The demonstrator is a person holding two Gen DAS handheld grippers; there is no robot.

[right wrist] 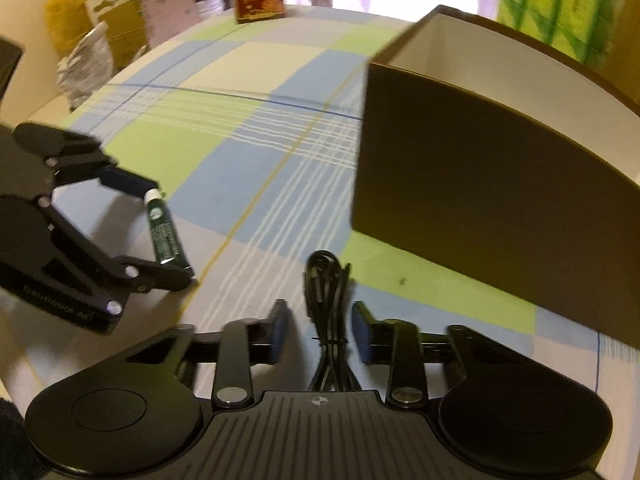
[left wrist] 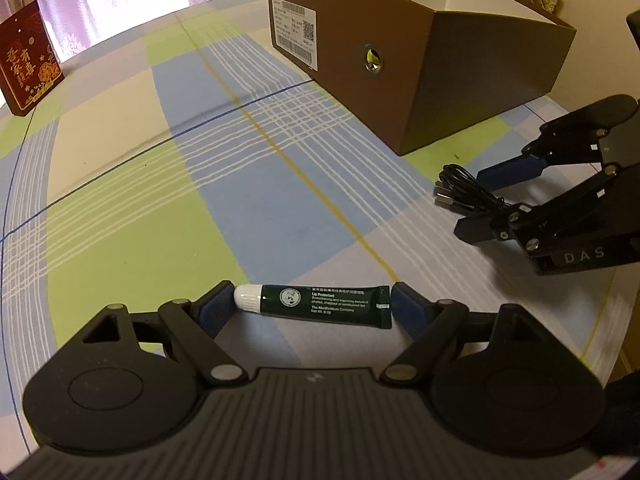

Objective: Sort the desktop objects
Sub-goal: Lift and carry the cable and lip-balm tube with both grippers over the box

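The left gripper (left wrist: 312, 304) spans the lip balm tube (left wrist: 316, 305) lengthwise, pads at its cap and crimped end, just above the checked tablecloth (left wrist: 160, 200). The right gripper (right wrist: 320, 332) straddles the bundled USB cable (right wrist: 326, 308), jaws narrow but not pinching. The brown cardboard box (right wrist: 480, 200) stands nearer the right; its contents are hidden.

One lip-balm tube (left wrist: 316, 305), one bundled black cable (right wrist: 330, 312), one brown box (left wrist: 420, 60), one red carton (left wrist: 28, 64), two grippers on show
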